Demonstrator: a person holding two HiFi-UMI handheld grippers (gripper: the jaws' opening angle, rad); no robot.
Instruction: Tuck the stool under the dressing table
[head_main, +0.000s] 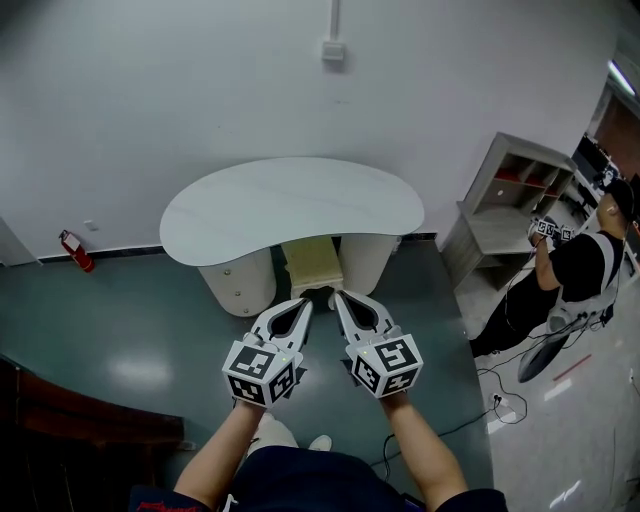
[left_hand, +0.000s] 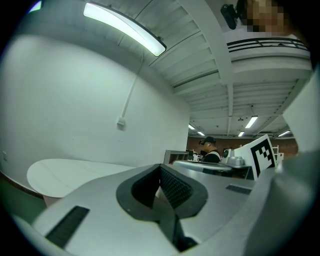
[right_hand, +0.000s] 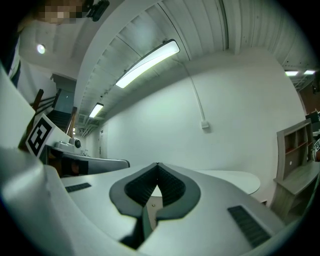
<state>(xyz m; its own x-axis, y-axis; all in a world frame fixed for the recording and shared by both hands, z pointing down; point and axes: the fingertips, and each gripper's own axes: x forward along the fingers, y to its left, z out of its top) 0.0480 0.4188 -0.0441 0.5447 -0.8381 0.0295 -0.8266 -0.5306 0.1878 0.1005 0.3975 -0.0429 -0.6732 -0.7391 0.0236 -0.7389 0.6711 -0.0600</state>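
Note:
In the head view the dressing table has a white kidney-shaped top on two round cream pedestals and stands against the wall. The beige stool sits between the pedestals, its far part hidden under the top. My left gripper and right gripper point side by side at the stool's near edge; I cannot tell whether they touch it. Both are shut with nothing between the pads. The left gripper looks over the white top. The right gripper sees that top too.
A grey shelf unit stands right of the table, with a person beside it. Cables trail over the floor at the right. A red fire extinguisher leans by the left wall. Dark wooden furniture fills the lower left.

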